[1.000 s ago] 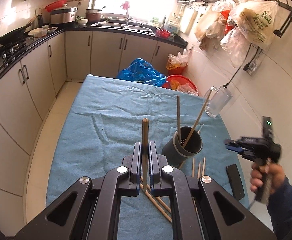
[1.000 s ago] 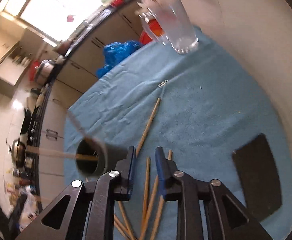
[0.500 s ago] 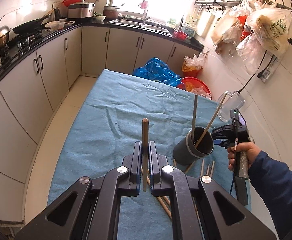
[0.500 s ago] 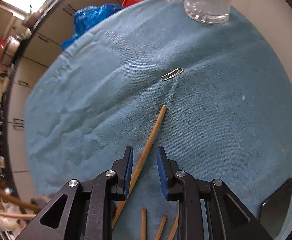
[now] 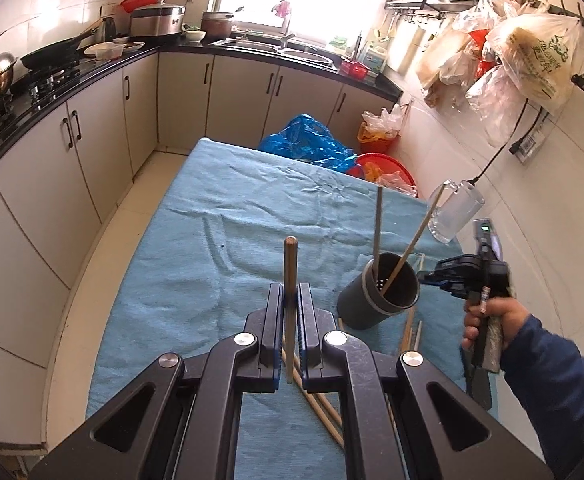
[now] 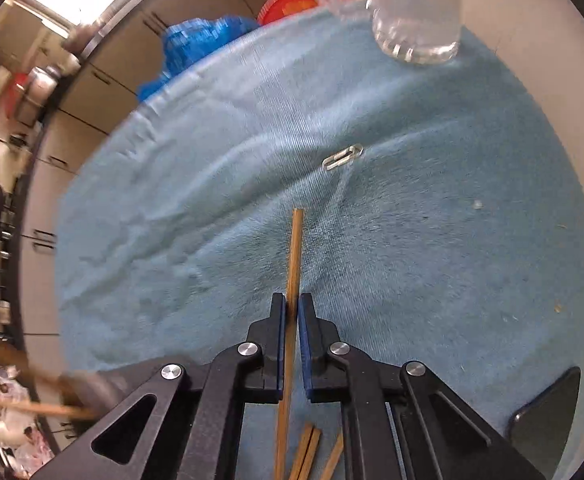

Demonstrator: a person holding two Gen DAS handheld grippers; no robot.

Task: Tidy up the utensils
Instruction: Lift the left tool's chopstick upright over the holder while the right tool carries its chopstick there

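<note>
Kitchen cabinets run down the far left w/ a wok and pans on the stove. In front of them stands the counter (image 5: 212,248), covered in a wrinkled blue cloth.

Left tongs (image 5: 291,300) are clamped on a wooden chopstick (image 5: 291,264) — it stands upright betw. the blue pads, round tip up, lower end poking out below the pads, clear of the cloth. Under them lie a couple more loose chopsticks (image 5: 324,412) crossed on the cloth.

Just right of that is the dark grey utensil holder (image 5: 376,300), upright on the counter. It has two sticks in it: a grey one near vertical, a wooden one leaning right toward the glass mug (image 5: 454,216) at the far right edge by the wall.

Right of the holder a hand (image 5: 492,320) in a dark blue sleeve grips the right tongs (image 6: 291,312), angled down at the cloth. From their own cam, they're pinched together on a second wooden chopstick (image 6: 294,256) — its far end lies on the cloth, pointing at a paper clip (image 6: 342,157). More sticks (image 6: 308,452) lie fanned beneath the tongs. A dark flat slab (image 6: 548,408) sits at the right, near the counter edge.
</note>
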